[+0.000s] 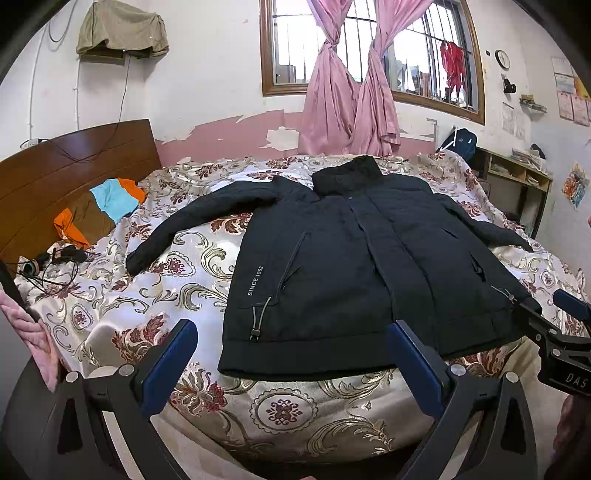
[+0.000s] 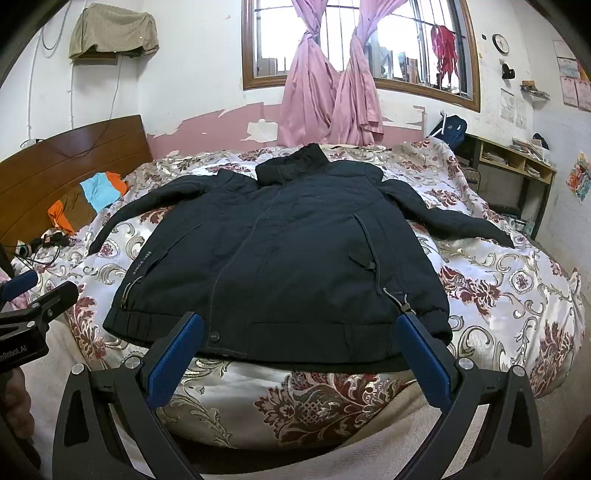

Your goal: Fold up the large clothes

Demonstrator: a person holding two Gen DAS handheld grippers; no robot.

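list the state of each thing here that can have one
jacket: spread flat, front up, closed, sleeves out, not yet folded
left gripper: open, holding nothing
right gripper: open, holding nothing, at the jacket hem
curtains: knotted, drawn to the middle of the window
orange, blue and brown clothes: piled by the headboard
cloth: draped over a wall shelf

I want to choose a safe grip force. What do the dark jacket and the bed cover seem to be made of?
The jacket looks like matte dark woven fabric, probably synthetic and lightly padded: it lies thick, with stitched seams and a ribbed hem. The bed cover looks like glossy satin or brocade: it shines under the window light and carries a woven-looking floral pattern. Neither fibre can be confirmed by sight.
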